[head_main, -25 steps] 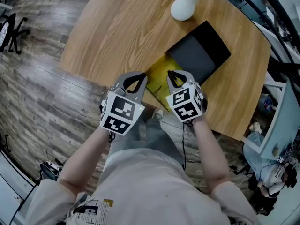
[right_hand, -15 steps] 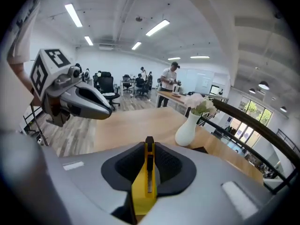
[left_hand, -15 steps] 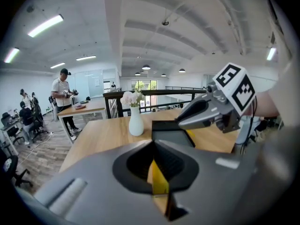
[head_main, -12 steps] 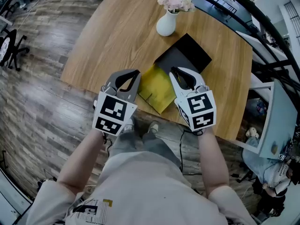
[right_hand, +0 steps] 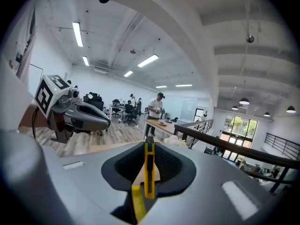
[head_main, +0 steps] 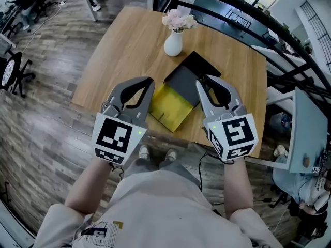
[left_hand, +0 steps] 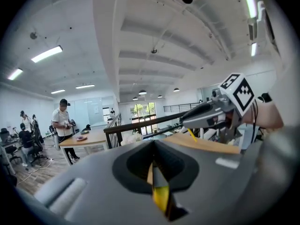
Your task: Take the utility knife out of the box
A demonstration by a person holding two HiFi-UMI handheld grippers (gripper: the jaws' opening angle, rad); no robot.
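Note:
The yellow box (head_main: 170, 106) lies open near the front edge of the wooden table (head_main: 119, 50), its black lid (head_main: 189, 74) behind it. Both grippers hang high above it, close to my head. My right gripper (head_main: 202, 79) is shut on the yellow utility knife (right_hand: 149, 172), which stands on edge between its pads with the black slider showing. In the left gripper view the knife (left_hand: 192, 135) pokes out under the right gripper (left_hand: 211, 114). My left gripper (head_main: 149, 80) is shut with nothing in it; its jaws meet in a line (left_hand: 152, 170).
A white vase (head_main: 173, 43) of pink flowers stands behind the lid. A black railing (head_main: 232, 6) runs past the table's far side. White shelving (head_main: 305, 133) is at the right. People stand at a desk (right_hand: 157, 108) across the room.
Both grippers have risen from just over the box toward my head, the right one carrying the knife. The table and box now look smaller and farther below.

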